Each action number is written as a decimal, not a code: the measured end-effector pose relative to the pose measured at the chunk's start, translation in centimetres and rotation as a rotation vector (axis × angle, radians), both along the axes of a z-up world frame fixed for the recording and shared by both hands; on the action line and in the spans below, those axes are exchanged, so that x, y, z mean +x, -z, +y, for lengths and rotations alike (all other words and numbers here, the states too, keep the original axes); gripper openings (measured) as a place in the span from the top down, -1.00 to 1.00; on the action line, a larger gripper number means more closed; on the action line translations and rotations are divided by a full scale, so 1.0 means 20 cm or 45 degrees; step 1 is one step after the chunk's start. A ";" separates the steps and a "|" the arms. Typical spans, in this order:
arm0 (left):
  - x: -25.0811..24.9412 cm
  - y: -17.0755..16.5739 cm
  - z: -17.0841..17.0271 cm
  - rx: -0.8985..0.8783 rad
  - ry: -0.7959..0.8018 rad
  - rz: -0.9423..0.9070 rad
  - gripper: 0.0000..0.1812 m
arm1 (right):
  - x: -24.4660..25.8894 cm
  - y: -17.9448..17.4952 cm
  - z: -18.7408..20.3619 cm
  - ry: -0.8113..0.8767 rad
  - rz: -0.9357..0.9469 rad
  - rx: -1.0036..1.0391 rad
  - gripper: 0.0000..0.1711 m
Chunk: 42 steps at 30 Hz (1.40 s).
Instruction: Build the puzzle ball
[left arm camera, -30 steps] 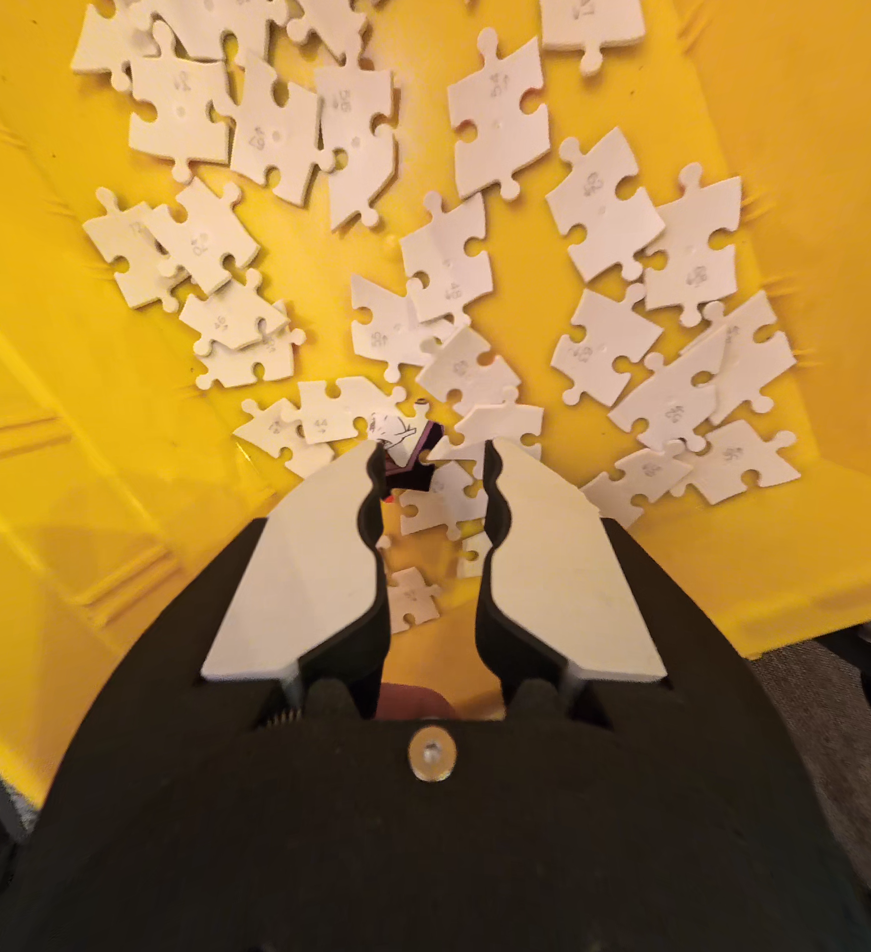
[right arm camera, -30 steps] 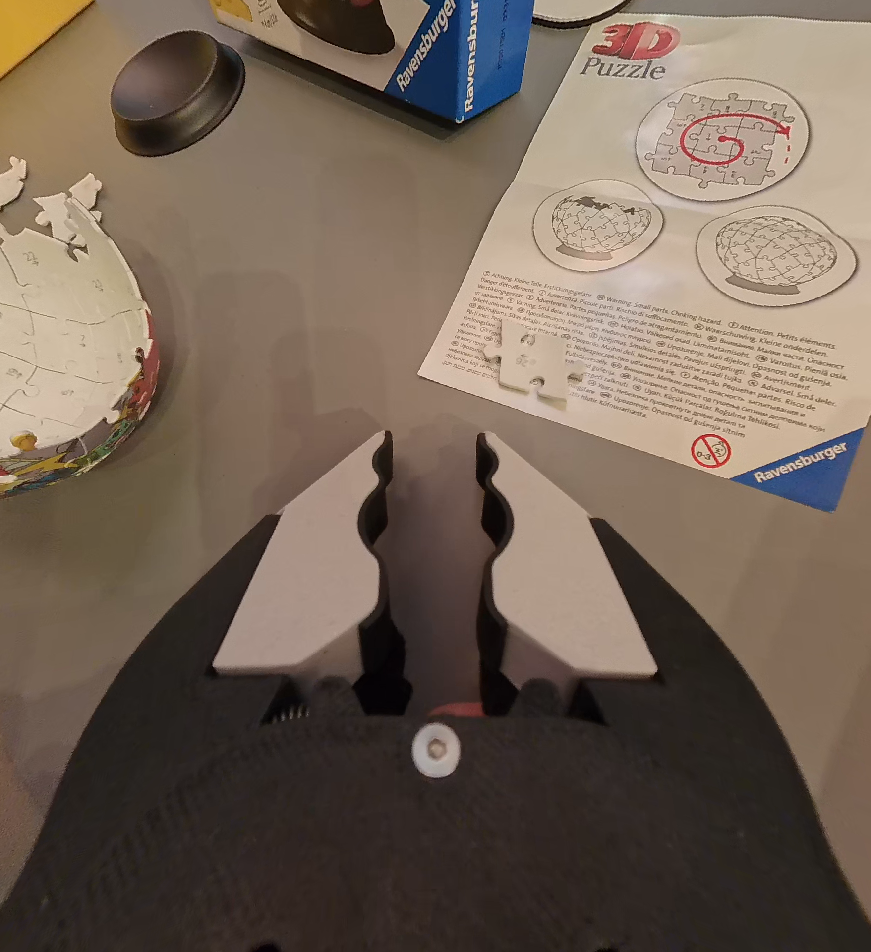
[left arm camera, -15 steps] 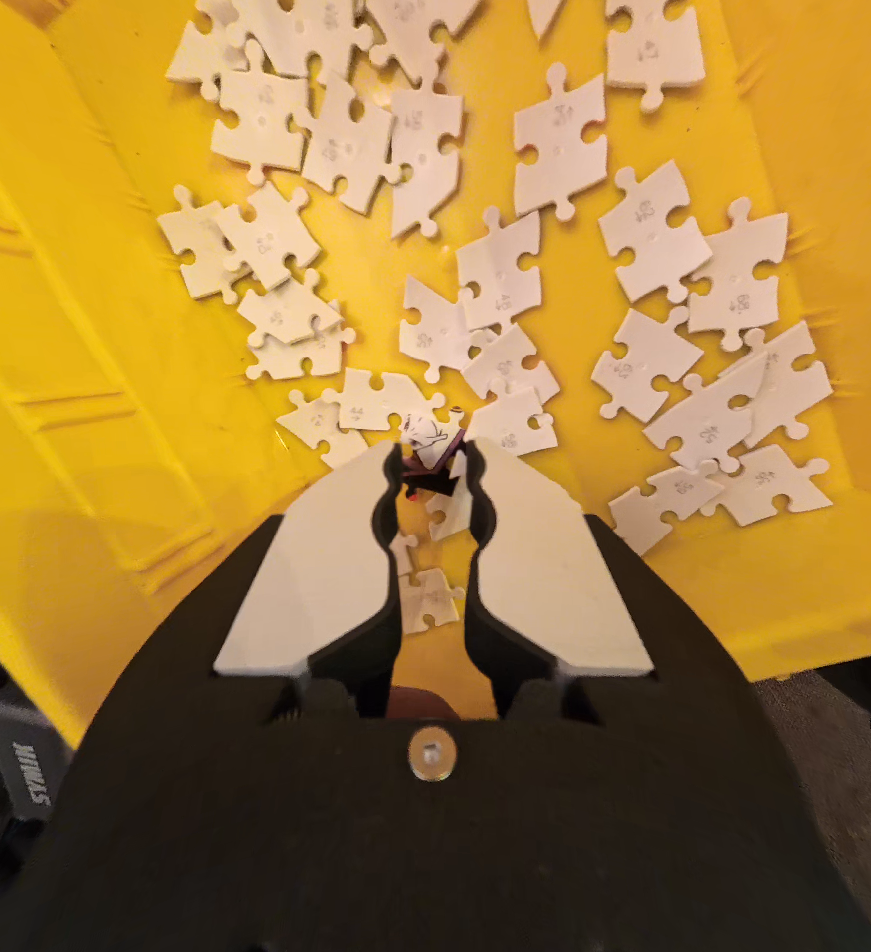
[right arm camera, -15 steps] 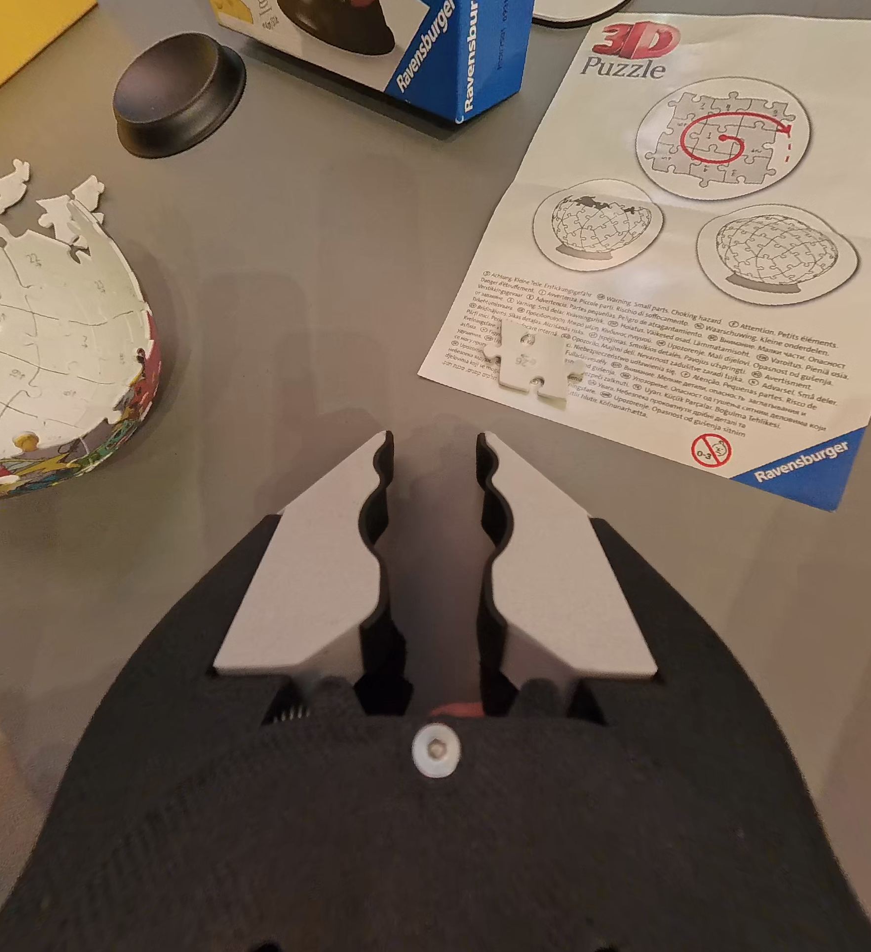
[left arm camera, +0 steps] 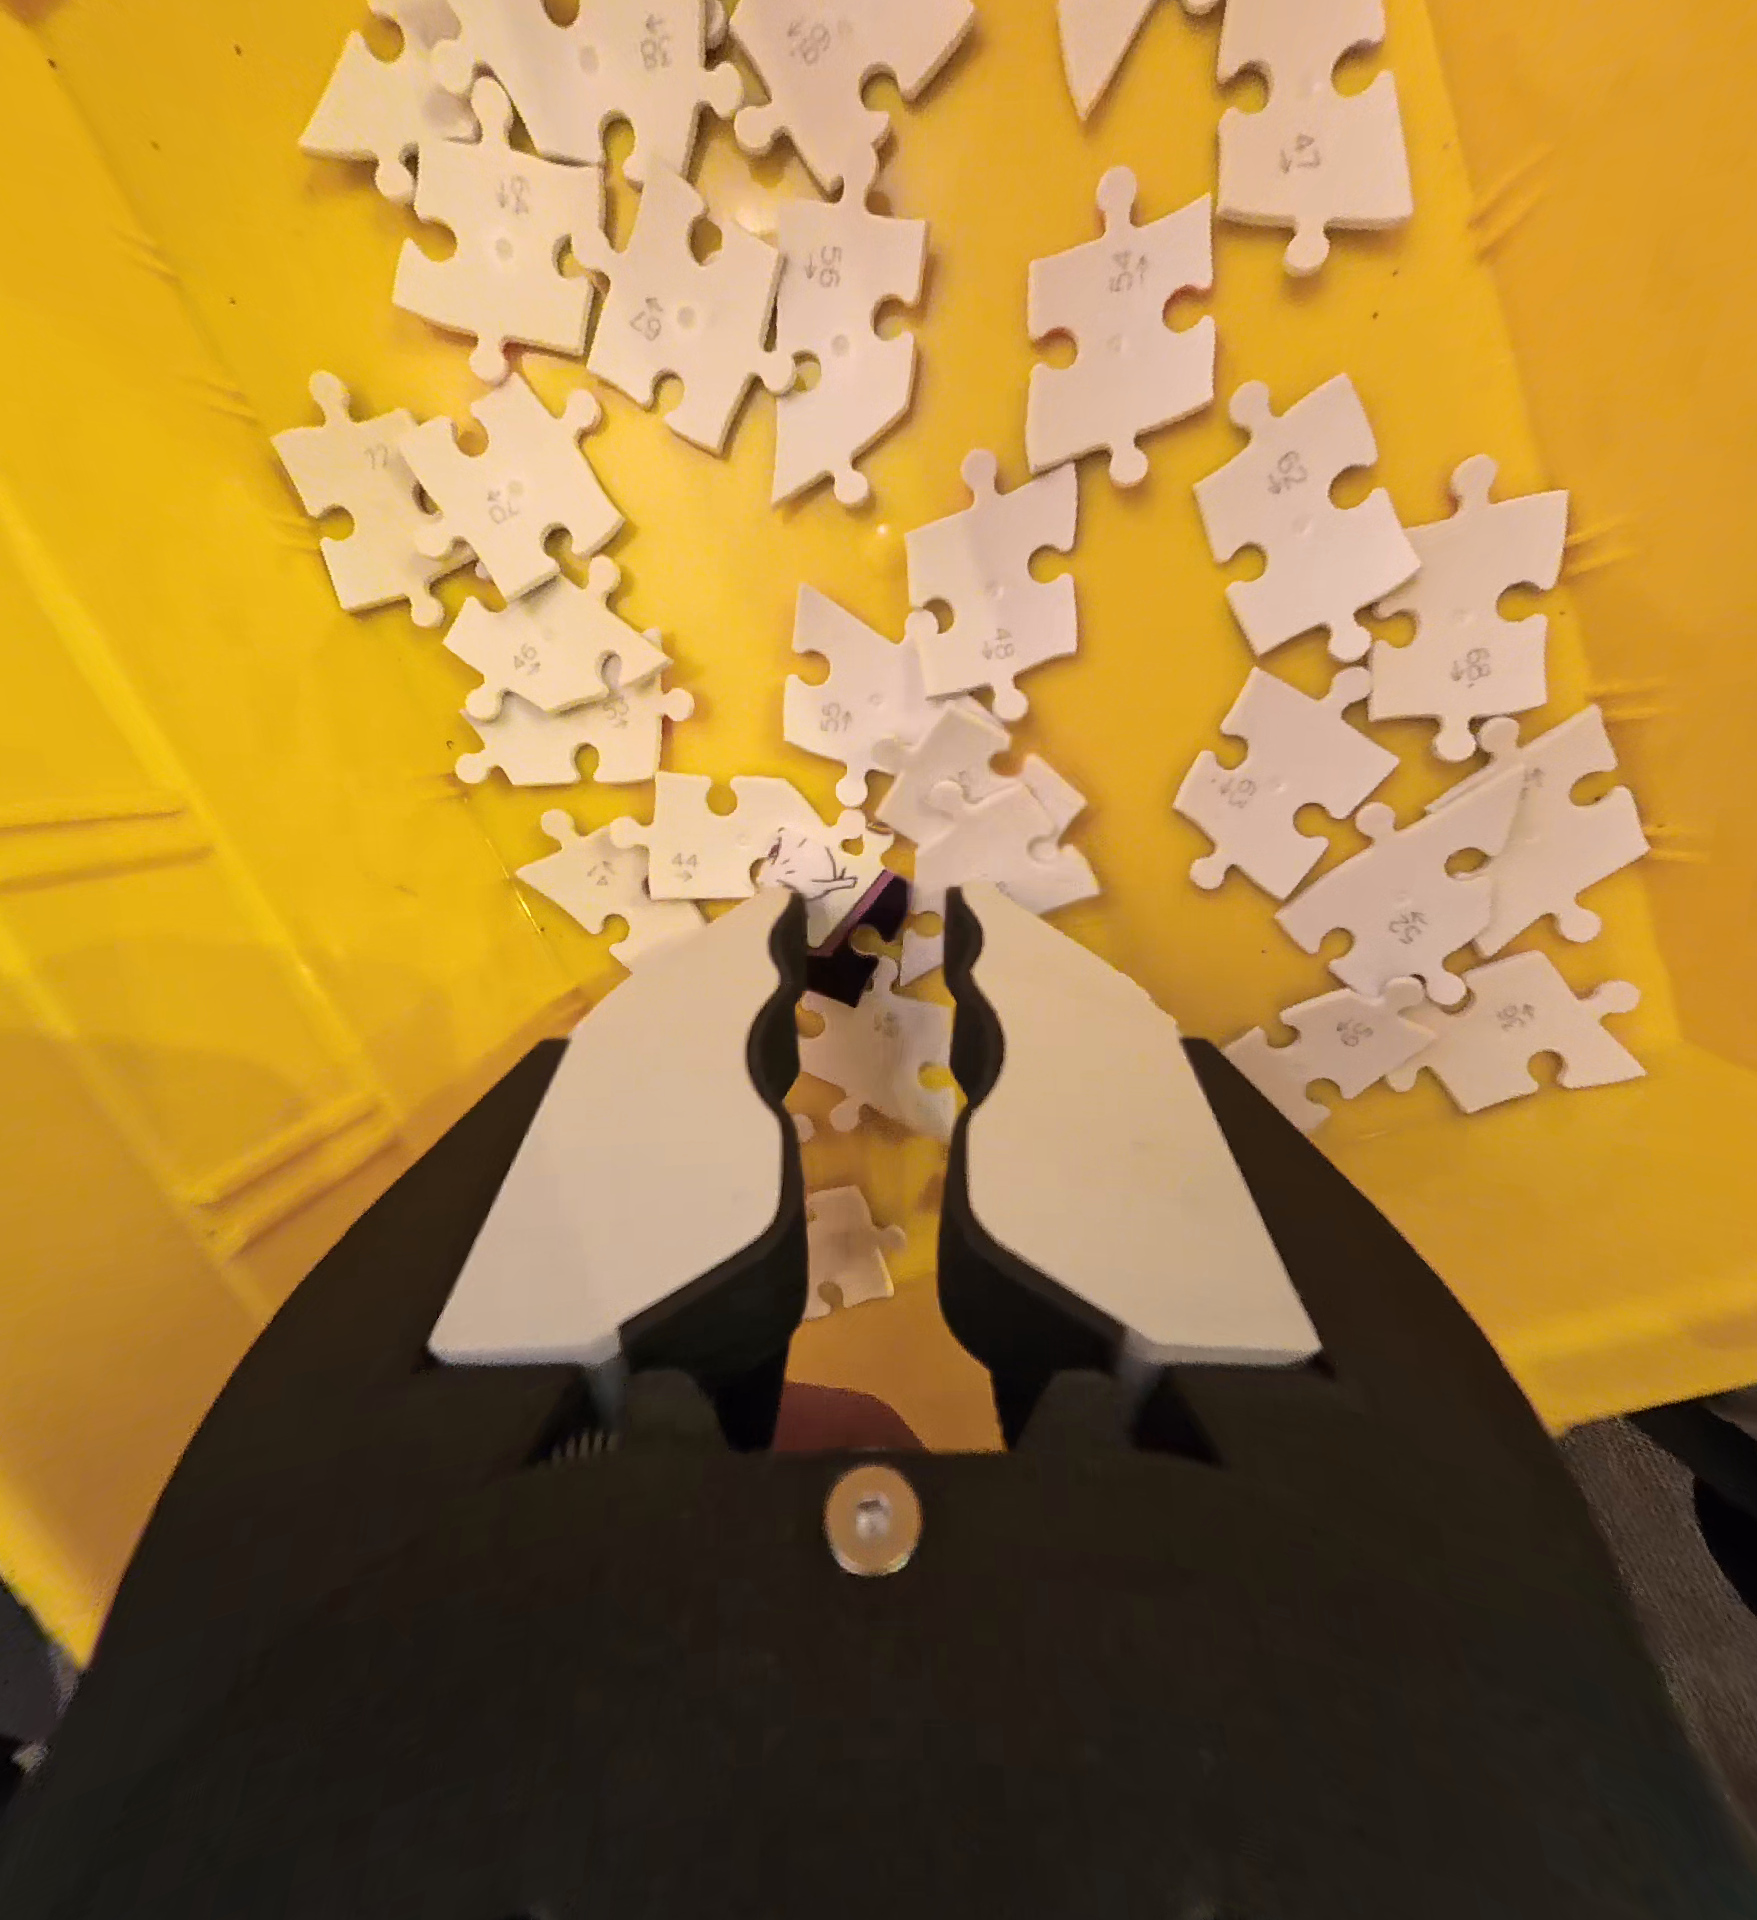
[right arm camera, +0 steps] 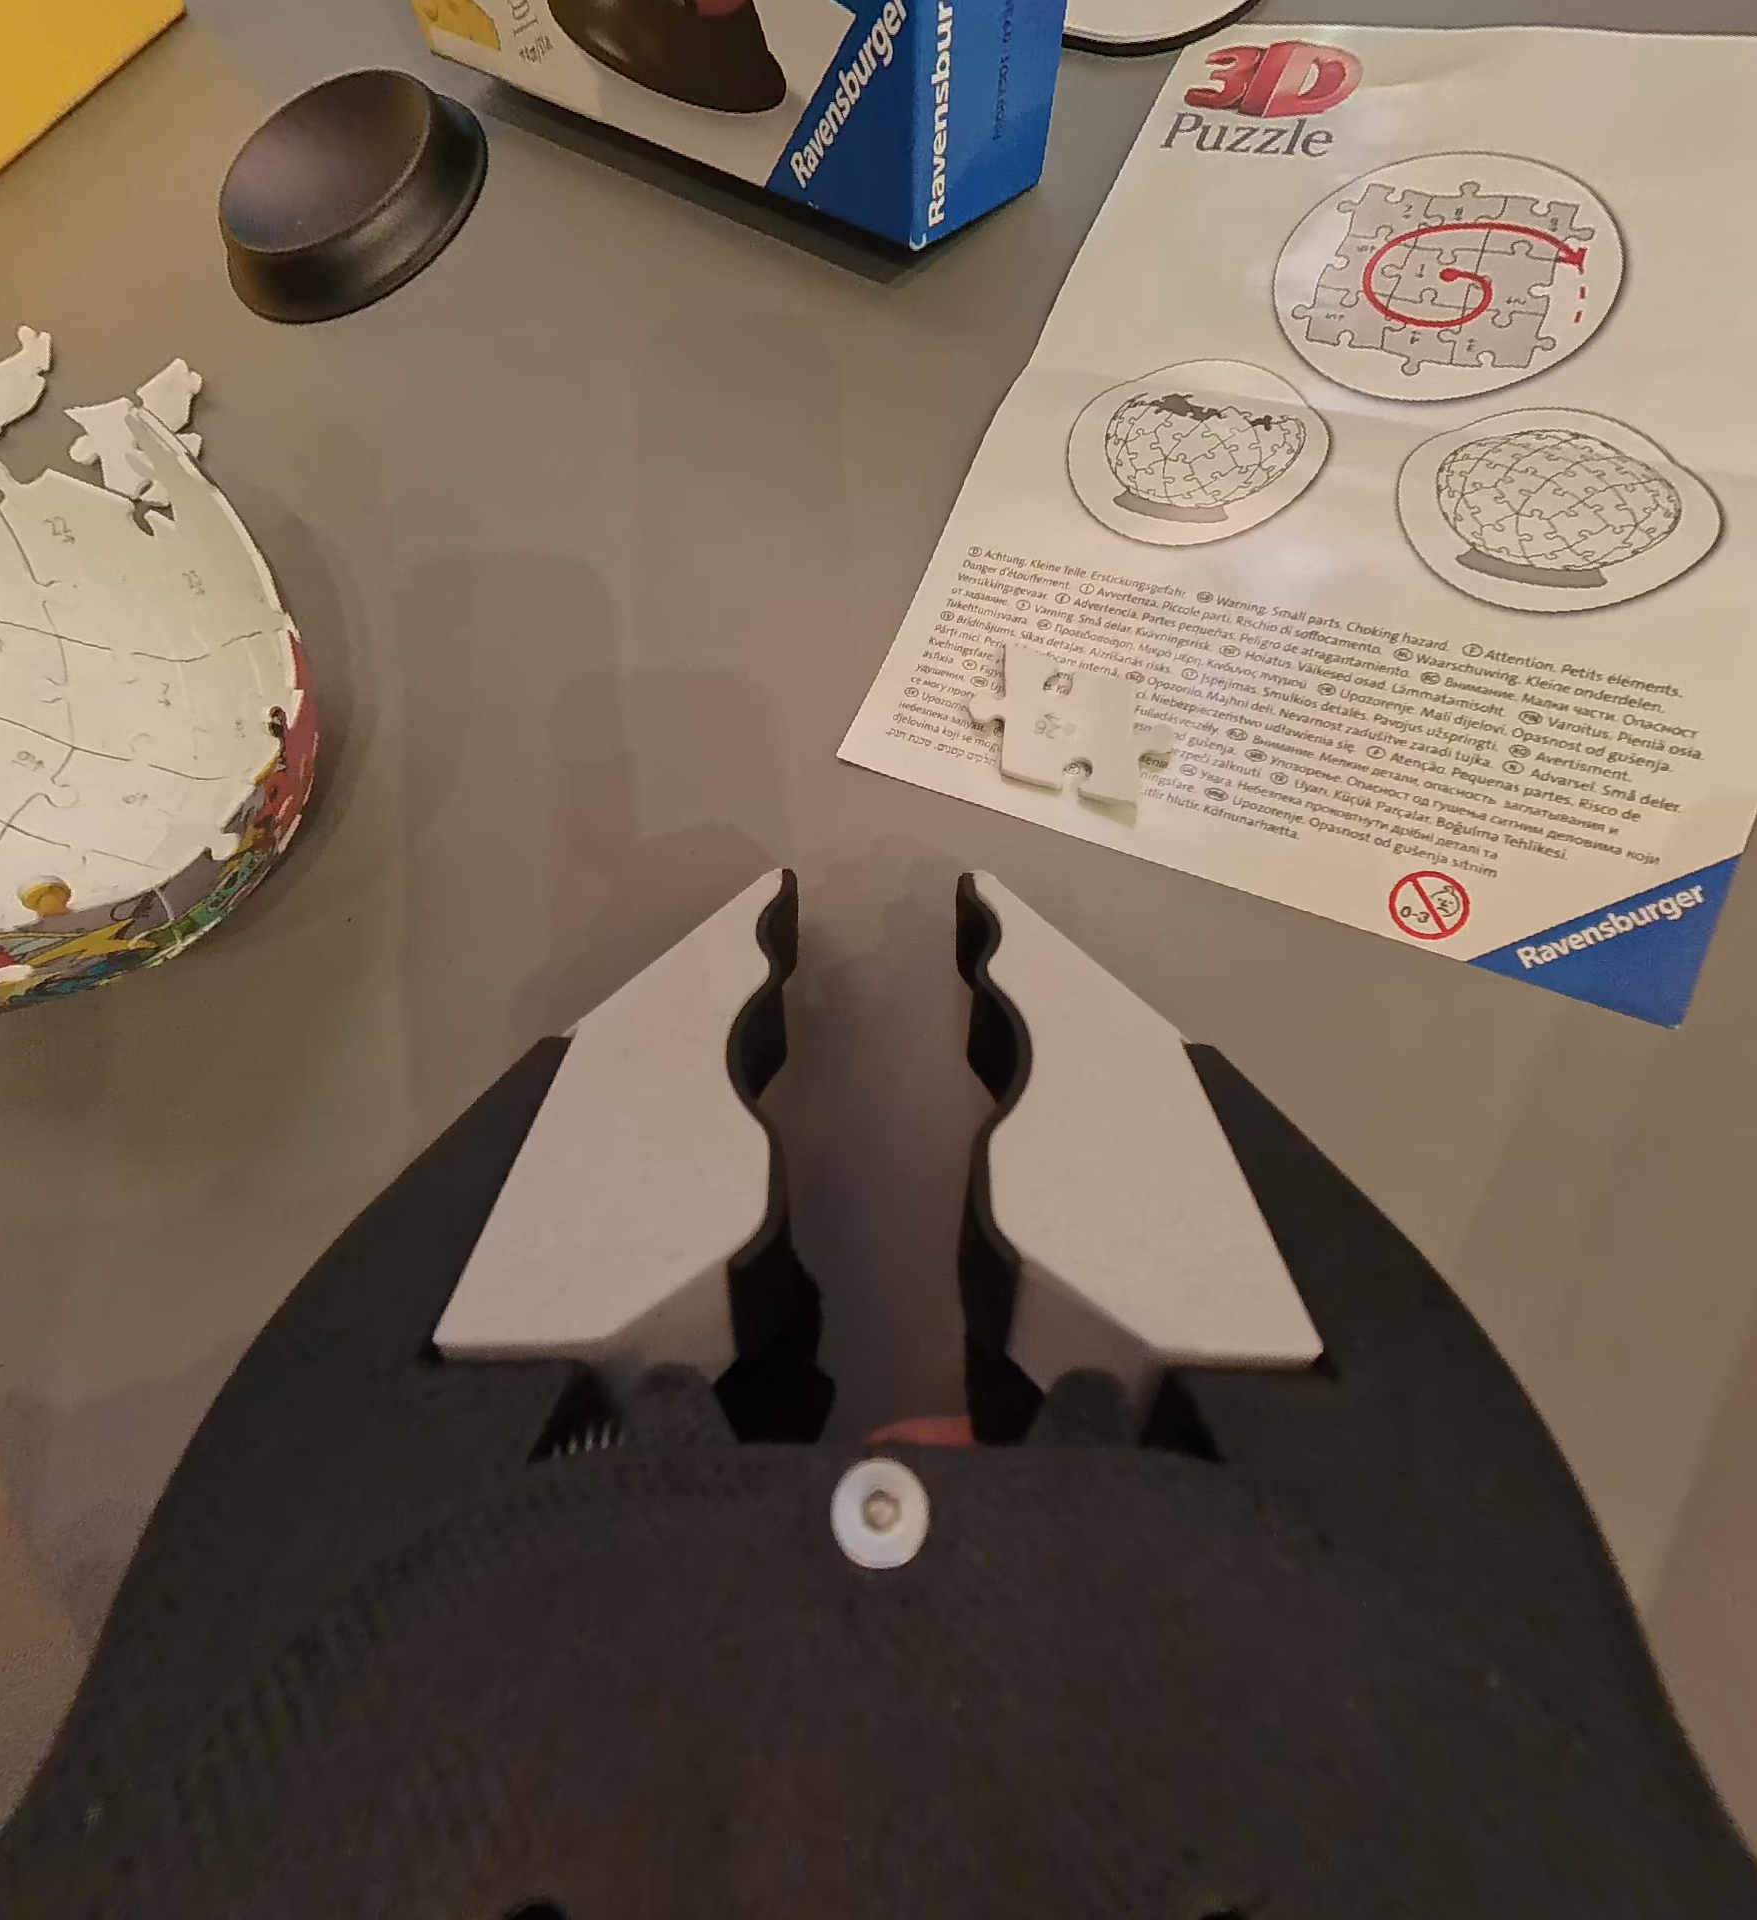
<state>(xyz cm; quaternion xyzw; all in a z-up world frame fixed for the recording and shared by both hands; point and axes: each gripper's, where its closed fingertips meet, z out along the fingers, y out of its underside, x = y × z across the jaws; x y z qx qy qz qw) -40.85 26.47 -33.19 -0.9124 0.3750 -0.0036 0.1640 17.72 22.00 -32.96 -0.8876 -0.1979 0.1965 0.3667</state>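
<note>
Grippers working apart: one over a yellow plastic bin (left arm camera: 178, 727), one over a grey tabletop (right arm camera: 593, 520).

Left gripper (left arm camera: 872, 906) is hovering spread above loose white puzzle pieces (left arm camera: 1113, 332), a colour-printed piece (left arm camera: 843, 914) lying between its tips. Right gripper (left arm camera: 874, 894) is hanging spread and empty, the half-built white puzzle ball shell (right arm camera: 95, 707) sitting to its left and a single white piece (right arm camera: 1066, 743) resting on the printed instruction sheet (right arm camera: 1373, 520).

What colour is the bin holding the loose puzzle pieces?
Bright yellow; the bin shows best in the left wrist view, with white loose pieces scattered inside.
</note>
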 end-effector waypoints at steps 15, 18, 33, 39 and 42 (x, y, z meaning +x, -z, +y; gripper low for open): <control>-0.03 -0.05 0.06 0.081 -0.059 0.021 0.66 | 0.00 0.00 0.00 -0.001 0.004 -0.002 0.66; -0.06 0.00 0.04 0.030 -0.063 0.066 0.56 | 0.00 0.00 0.00 -0.002 0.004 -0.002 0.66; 0.03 0.00 0.03 0.012 -0.029 -0.020 0.75 | 0.00 0.00 0.00 -0.004 0.001 0.000 0.66; 0.05 -0.03 0.05 0.046 -0.018 -0.063 0.88 | 0.00 0.00 0.00 -0.007 0.004 -0.001 0.65; 0.04 -0.04 0.06 0.057 -0.020 -0.053 0.90 | 0.00 0.00 0.00 -0.008 0.006 -0.001 0.65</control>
